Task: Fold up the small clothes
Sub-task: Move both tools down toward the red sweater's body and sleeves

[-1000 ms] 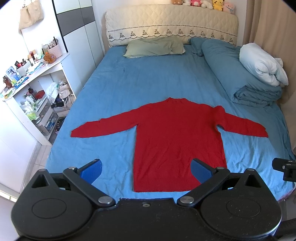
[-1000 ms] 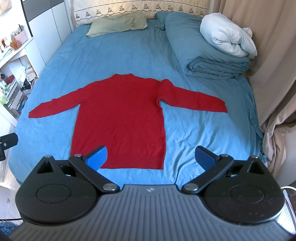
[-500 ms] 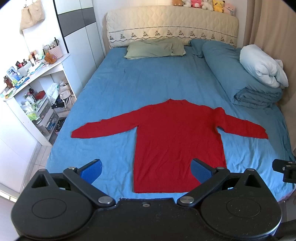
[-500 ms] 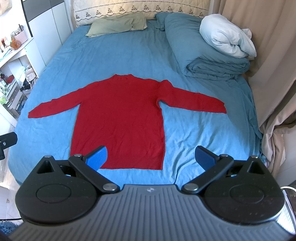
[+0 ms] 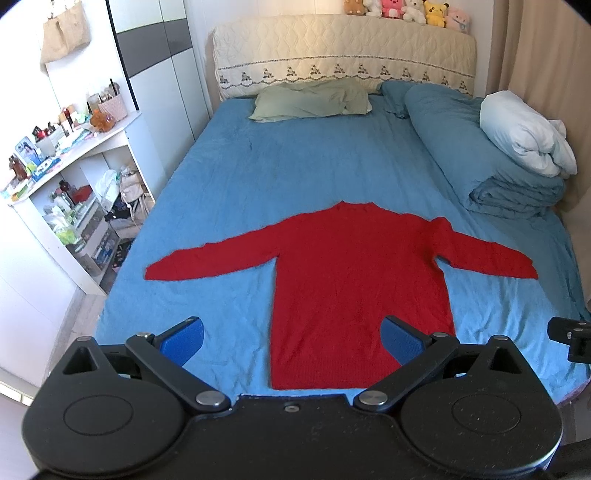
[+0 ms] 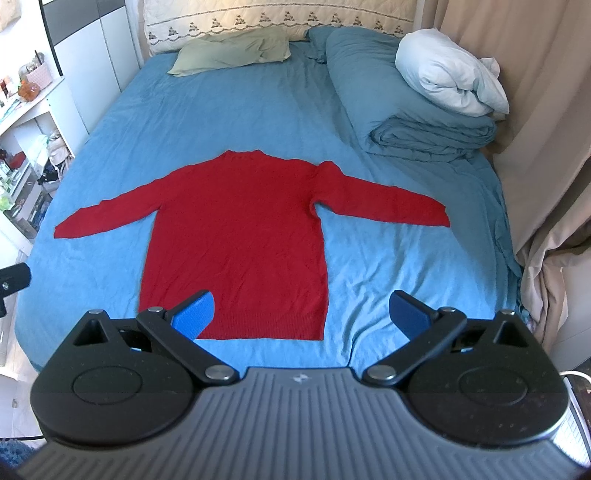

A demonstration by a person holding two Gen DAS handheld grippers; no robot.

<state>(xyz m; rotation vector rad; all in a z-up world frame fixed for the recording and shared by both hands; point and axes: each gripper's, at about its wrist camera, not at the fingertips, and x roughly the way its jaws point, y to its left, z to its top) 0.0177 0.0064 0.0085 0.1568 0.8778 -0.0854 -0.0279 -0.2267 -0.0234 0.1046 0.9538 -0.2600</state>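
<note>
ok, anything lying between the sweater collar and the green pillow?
Nothing. Only bare blue sheet runs from the red sweater collar up to the green pillow; both wrist views show that stretch.

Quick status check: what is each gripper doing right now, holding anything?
Left gripper: open, holding nothing, above the red sweater's hem.
Right gripper: open, holding nothing, near the hem's right corner.

Home bedroom: bed (image 5: 295,177) w/ quilted headboard (image 5: 343,55) at 12 o'clock, plush toys (image 5: 402,9) on top, cluttered white shelf (image 5: 70,173) at 9 o'clock.
</note>
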